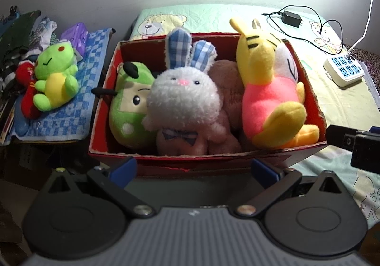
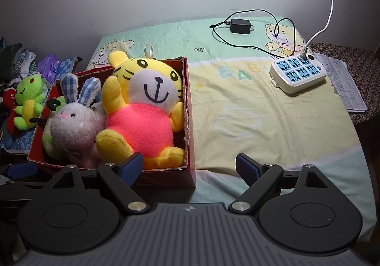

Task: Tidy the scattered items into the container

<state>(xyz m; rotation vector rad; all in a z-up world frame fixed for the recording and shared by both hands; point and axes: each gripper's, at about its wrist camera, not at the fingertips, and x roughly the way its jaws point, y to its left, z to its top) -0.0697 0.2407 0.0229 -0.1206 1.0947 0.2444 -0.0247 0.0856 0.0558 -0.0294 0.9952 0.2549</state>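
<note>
A red cardboard box [image 1: 306, 81] [image 2: 187, 90] stands on the bed sheet. In it sit a grey bunny plush [image 1: 185, 97] [image 2: 73, 121] with blue checked ears, a yellow tiger plush [image 1: 270, 85] [image 2: 144, 109] in a pink shirt, a green plush [image 1: 133, 104] and a brown plush [image 1: 225, 76] behind. My left gripper [image 1: 193, 170] is open and empty just before the box's near wall. My right gripper [image 2: 190, 168] is open and empty at the box's near right corner. A green frog plush [image 1: 55, 76] [image 2: 27, 100] lies outside, left of the box.
The frog lies on a blue checked towel [image 1: 71, 109] beside a red plush [image 1: 26, 90] and piled clothes [image 1: 21, 35]. A black charger [image 2: 239, 26] with its cable and a white power strip [image 2: 296, 73] lie on the sheet [image 2: 249, 111] at the right. Papers [image 2: 344, 83] lie beyond.
</note>
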